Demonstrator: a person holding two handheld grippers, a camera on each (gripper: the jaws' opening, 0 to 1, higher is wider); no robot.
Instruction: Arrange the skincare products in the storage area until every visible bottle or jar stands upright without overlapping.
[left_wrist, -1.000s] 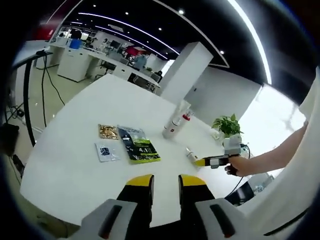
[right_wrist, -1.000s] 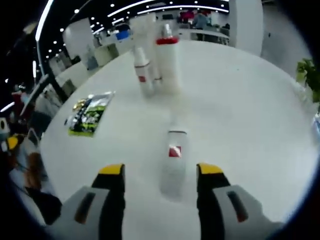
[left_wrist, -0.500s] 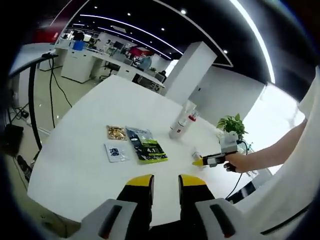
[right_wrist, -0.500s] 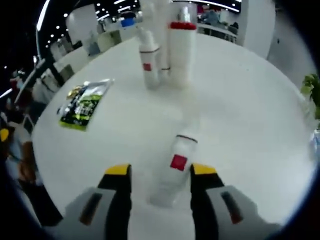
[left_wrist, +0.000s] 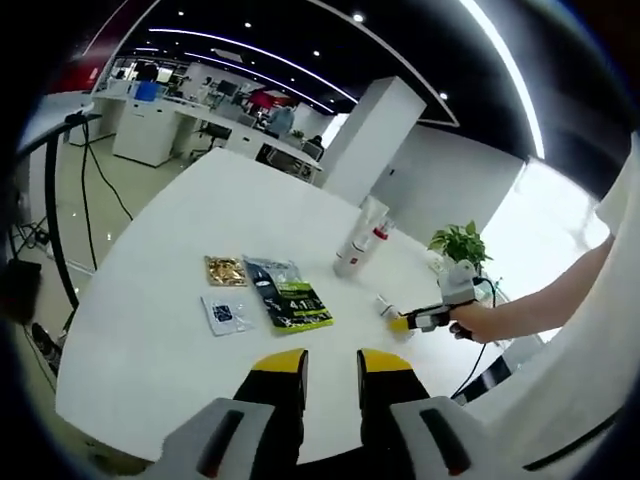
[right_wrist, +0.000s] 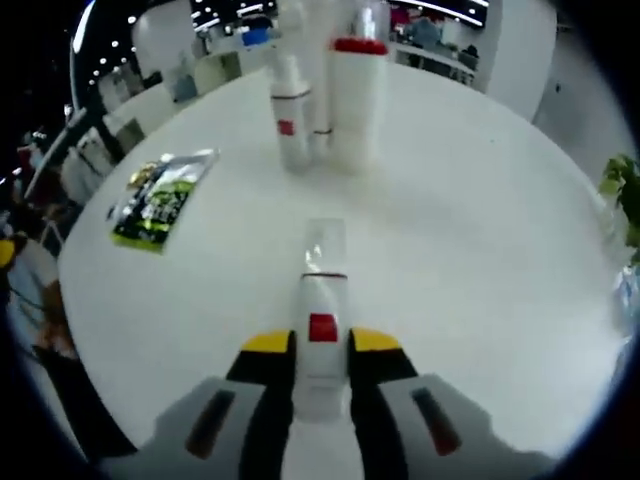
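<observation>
A small white bottle (right_wrist: 320, 310) with a red square label and a clear cap points away from me between the jaws of my right gripper (right_wrist: 320, 345), which is shut on its body. Whether it rests on the white table (right_wrist: 480, 260) or hangs just above it I cannot tell. Three taller white bottles (right_wrist: 357, 100) stand upright together at the far side, one with a red collar. The left gripper view shows that group (left_wrist: 357, 250), the right gripper (left_wrist: 405, 323) in a person's hand, and the small bottle (left_wrist: 385, 308) at its tip. My left gripper (left_wrist: 332, 360) hovers high, jaws narrowly apart, holding nothing.
A green packet (left_wrist: 290, 305), a gold packet (left_wrist: 225, 270) and a small white sachet (left_wrist: 222, 313) lie flat on the table's left part. The green packet (right_wrist: 160, 200) is left of the bottles. A potted plant (left_wrist: 455, 245) stands past the far edge.
My right jaws, open on either side of the small bottle a second ago, have closed onto it. The left gripper's jaws keep the same gap; only its view has shifted a little.
</observation>
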